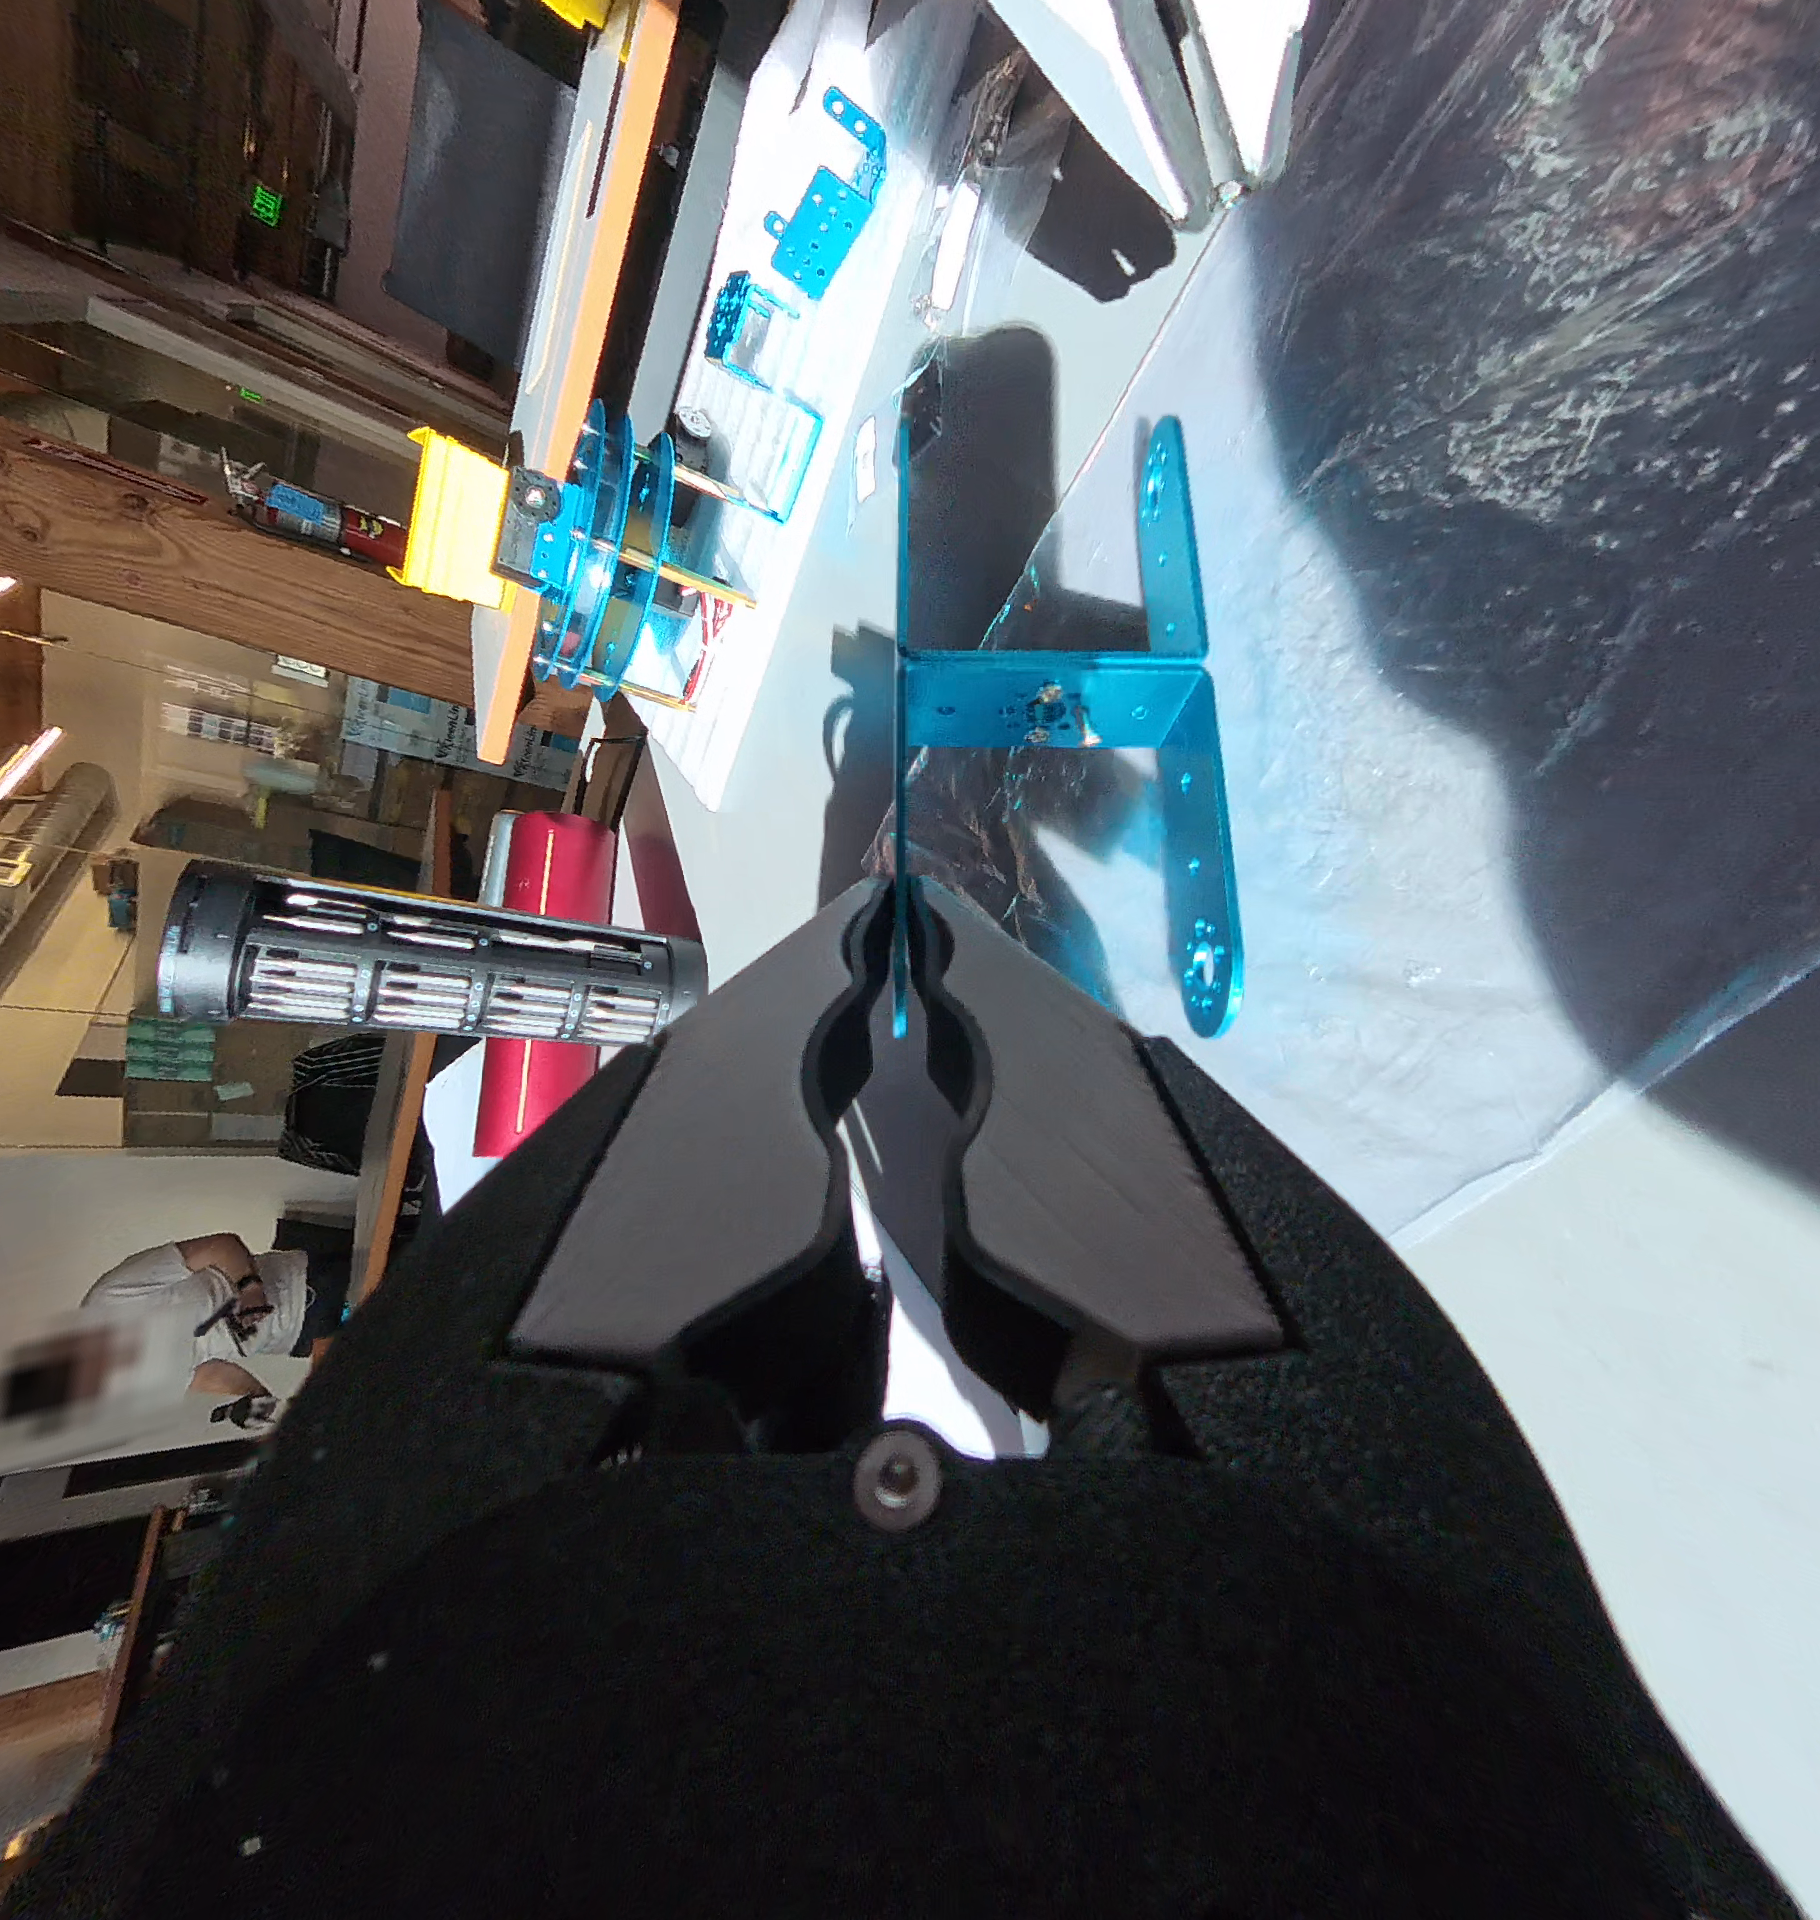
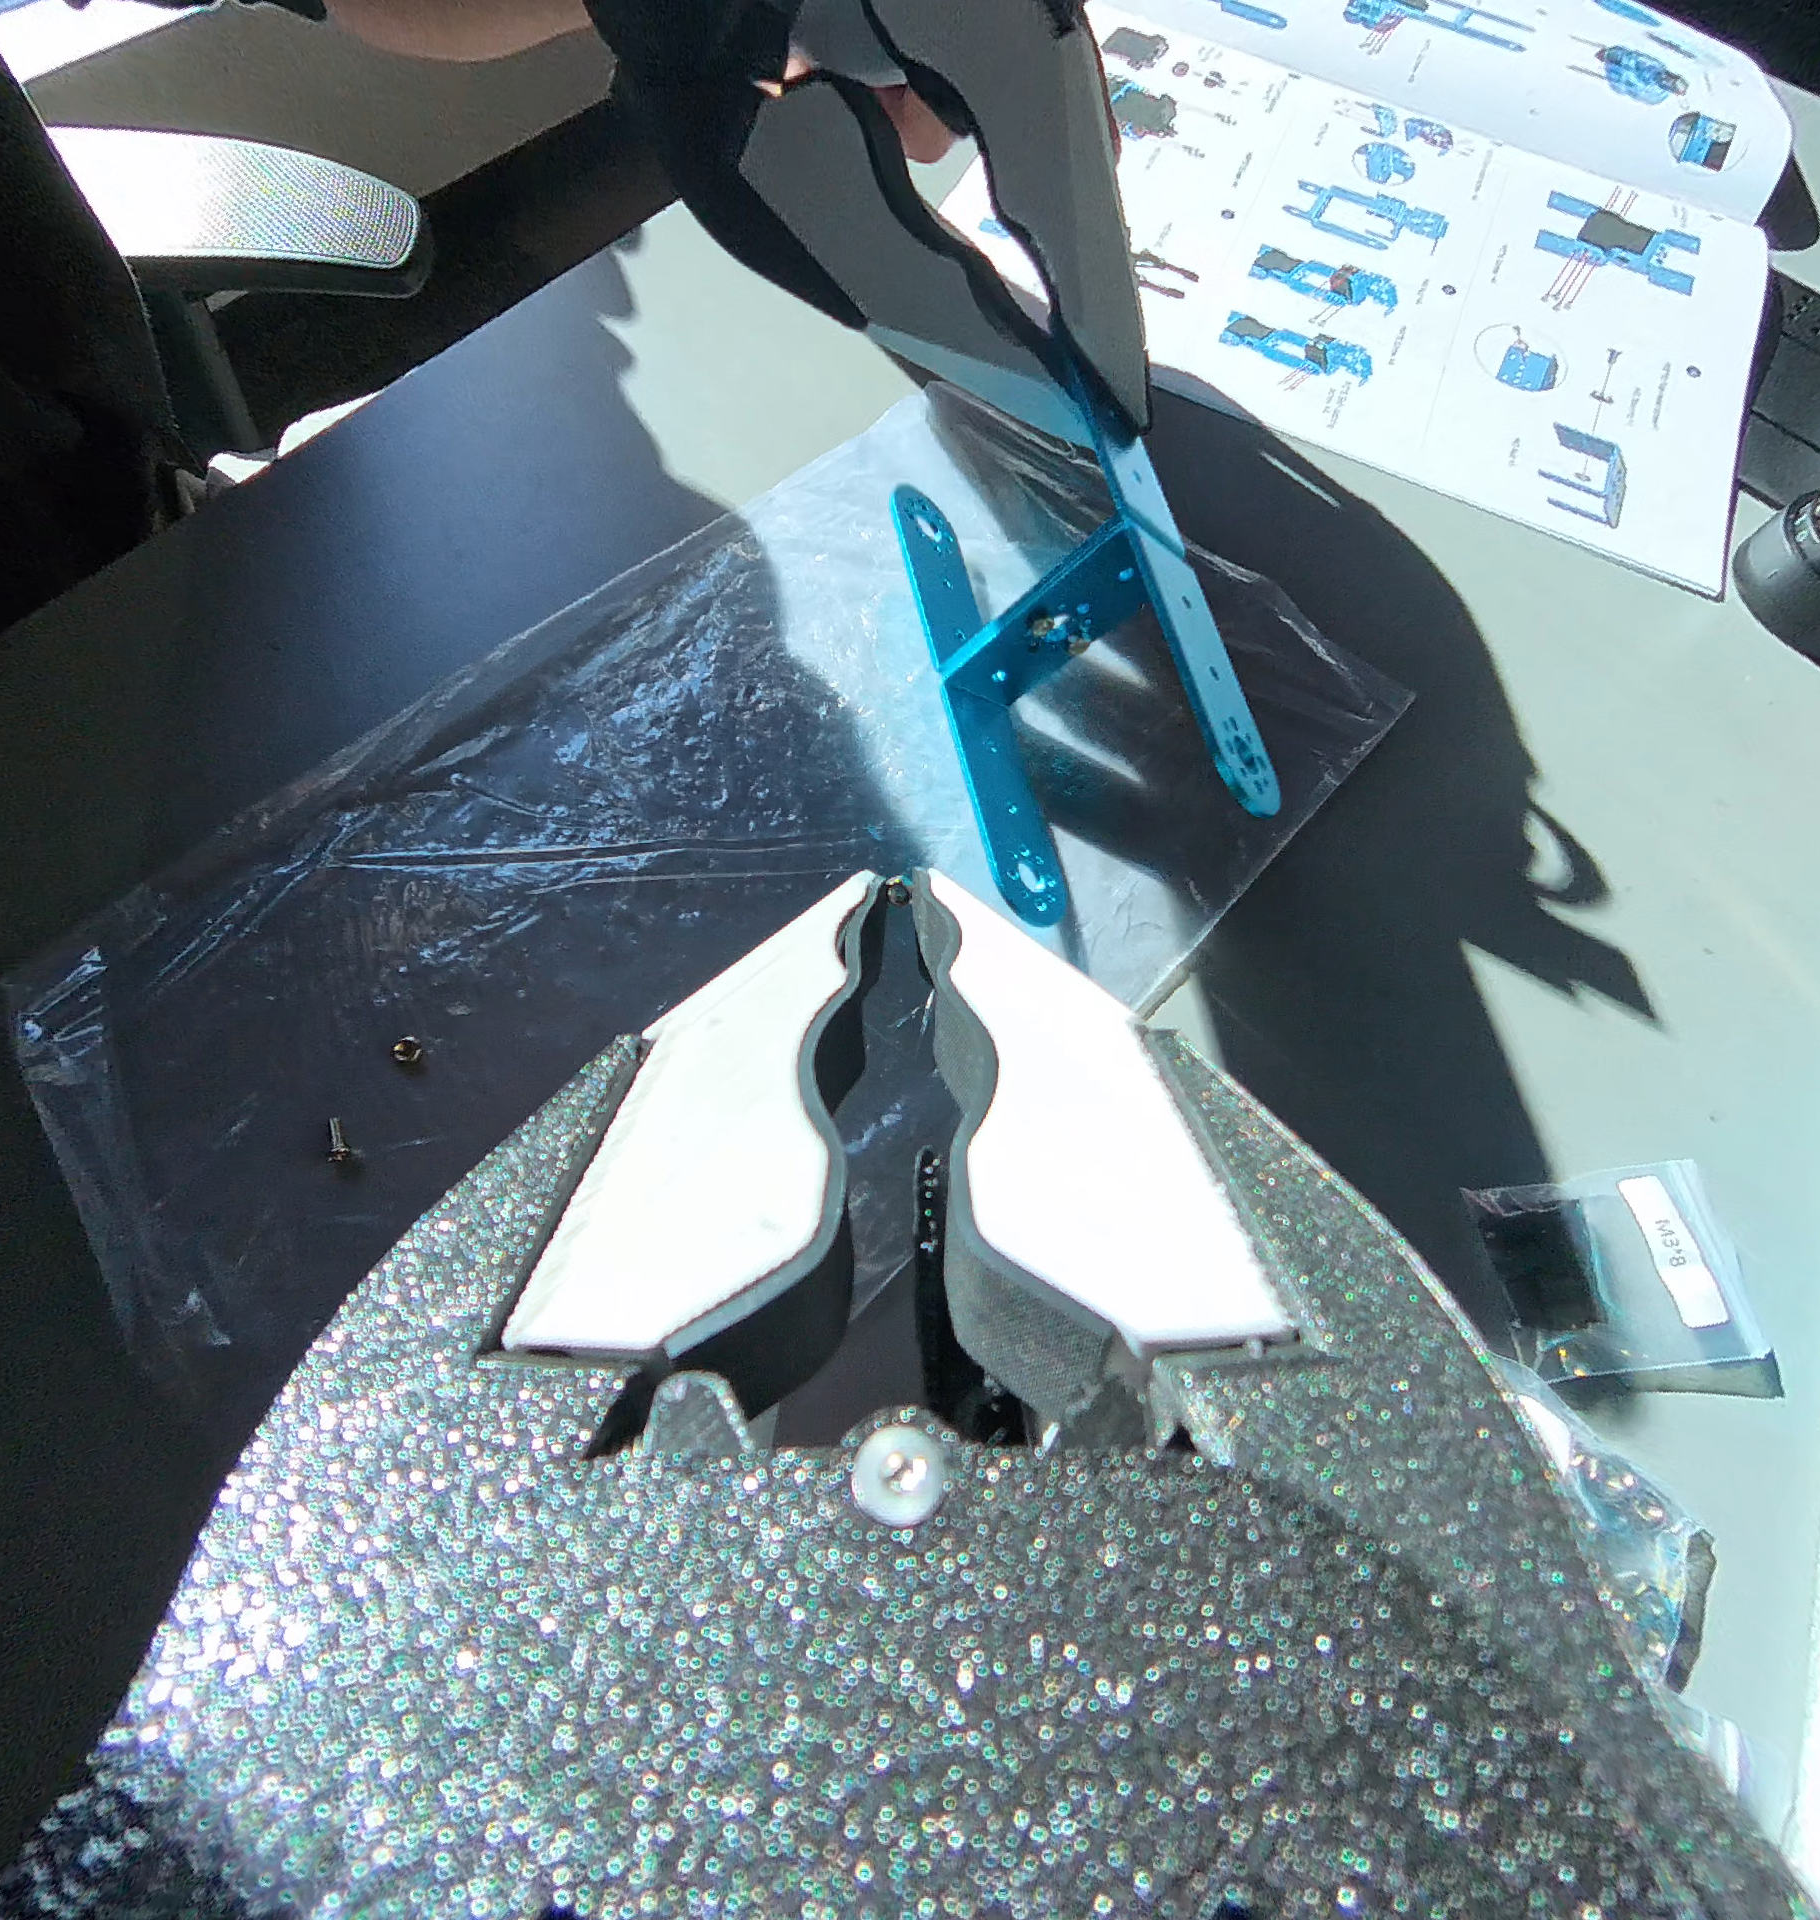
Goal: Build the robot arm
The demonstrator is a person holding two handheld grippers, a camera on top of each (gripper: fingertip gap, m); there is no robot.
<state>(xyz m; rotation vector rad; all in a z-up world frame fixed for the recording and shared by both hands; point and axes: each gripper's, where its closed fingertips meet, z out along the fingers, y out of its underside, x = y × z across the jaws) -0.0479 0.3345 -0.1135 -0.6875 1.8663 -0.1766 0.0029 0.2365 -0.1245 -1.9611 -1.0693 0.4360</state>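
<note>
The blue H-shaped bracket (image 2: 1082,644) hangs over a clear plastic sheet (image 2: 573,790) on the counter (image 2: 1612,935), lifted by 1 leg so its holed middle bar faces the right tool. The left tool (image 1: 898,914) is clamped on that leg. The right tool (image 2: 895,891) pinches a small dark nut (image 2: 895,889) at its tips, just beside the bracket; 1 screw (image 2: 337,1139) and another nut (image 2: 403,1049) lie on the sheet.

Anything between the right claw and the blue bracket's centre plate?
Nothing visible. The right claw, pinching a small dark nut, has open space up to the blue H-shaped metal bracket held by the left claw.
</note>
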